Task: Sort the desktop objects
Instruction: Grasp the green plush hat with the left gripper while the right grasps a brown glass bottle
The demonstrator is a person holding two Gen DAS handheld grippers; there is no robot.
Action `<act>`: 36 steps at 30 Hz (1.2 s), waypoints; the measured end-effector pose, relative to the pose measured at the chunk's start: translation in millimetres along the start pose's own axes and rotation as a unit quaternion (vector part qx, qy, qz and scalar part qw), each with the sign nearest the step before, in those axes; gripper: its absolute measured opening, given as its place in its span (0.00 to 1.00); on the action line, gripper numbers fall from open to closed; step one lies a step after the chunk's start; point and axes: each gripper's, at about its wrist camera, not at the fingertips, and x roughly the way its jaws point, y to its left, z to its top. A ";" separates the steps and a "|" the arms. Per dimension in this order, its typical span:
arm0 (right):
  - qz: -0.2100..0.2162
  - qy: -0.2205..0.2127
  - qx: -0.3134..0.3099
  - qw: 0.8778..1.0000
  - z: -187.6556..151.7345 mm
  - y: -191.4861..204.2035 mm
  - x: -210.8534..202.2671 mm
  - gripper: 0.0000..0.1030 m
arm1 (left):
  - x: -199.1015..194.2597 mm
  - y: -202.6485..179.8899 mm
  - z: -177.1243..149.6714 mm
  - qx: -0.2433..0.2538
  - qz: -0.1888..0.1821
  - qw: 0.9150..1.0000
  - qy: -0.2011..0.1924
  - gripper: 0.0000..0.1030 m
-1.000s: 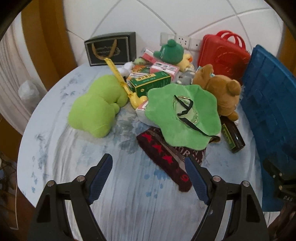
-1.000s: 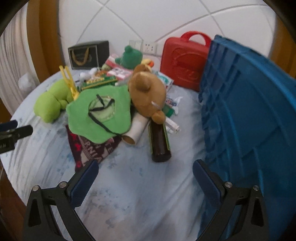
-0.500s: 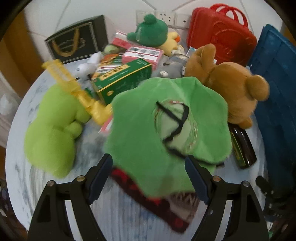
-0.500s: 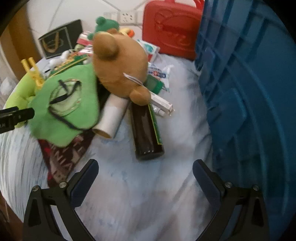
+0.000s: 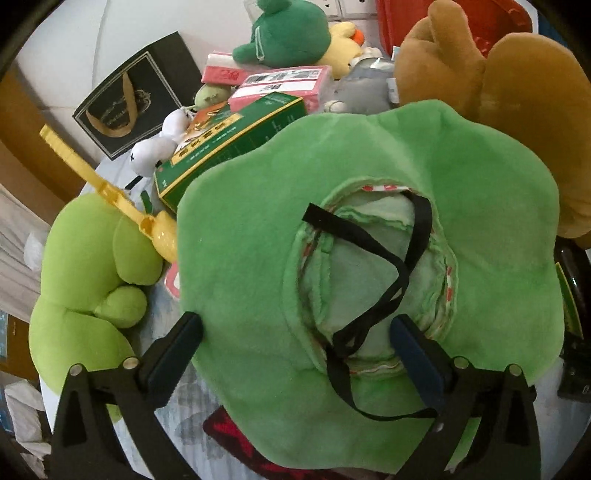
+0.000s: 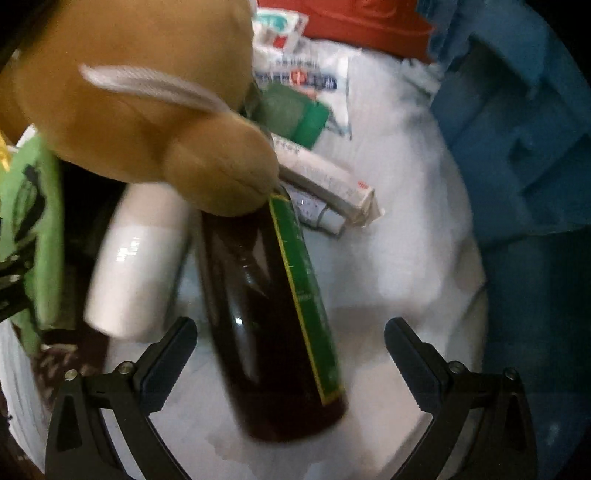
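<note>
A green plush hat with a black strap lies upside down on the pile, filling the left wrist view. My left gripper is open, its fingers astride the hat's near part. In the right wrist view a dark brown bottle with a green label lies on the table, its neck under a brown teddy bear. My right gripper is open with the bottle's base between its fingers, apart from both pads.
A lime plush, yellow comb, green box, pink boxes, dark green frog plush and black gift bag crowd the back. A white tube lies left of the bottle. A blue crate stands right.
Both grippers have moved forward and down. The left now straddles the green hat; the right now straddles the brown bottle. Both stay open.
</note>
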 end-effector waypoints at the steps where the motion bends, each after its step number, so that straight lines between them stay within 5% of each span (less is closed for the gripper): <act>1: 0.000 -0.001 0.000 1.000 1.8 -0.5 1.2 1.00 | 2.2 2.8 -0.6 -0.009 -0.005 1.000 0.005 1.00; 8: -0.008 -0.048 0.023 0.999 0.7 -1.8 0.4 1.00 | 30.3 39.2 -7.0 -0.126 -0.119 0.983 0.065 1.00; 14: -0.009 -0.059 0.022 0.998 -1.9 -1.1 -1.0 1.00 | 28.8 37.5 -6.0 -0.115 -0.121 0.985 0.049 1.00; 18: 0.000 -0.027 0.013 1.000 0.0 -1.2 -2.7 1.00 | 28.0 38.4 -3.0 -0.110 -0.122 0.985 0.050 1.00; 20: -0.002 -0.032 0.003 0.999 -0.9 1.3 -6.2 0.86 | 27.7 39.6 -2.3 -0.114 -0.129 0.984 0.047 0.96; 24: 0.003 -0.045 -0.008 0.999 -0.3 6.3 -14.0 0.60 | 16.5 36.4 -1.8 -0.104 -0.142 0.984 0.032 0.62; 30: 0.009 -0.039 -0.003 0.999 -11.6 9.2 -21.4 0.56 | -16.9 37.5 -8.1 -0.073 -0.133 0.988 0.003 0.20; 36: 0.023 -0.059 -0.009 0.998 -40.2 15.3 -53.6 0.52 | -73.9 35.3 -40.2 -0.073 -0.107 0.990 -0.047 0.17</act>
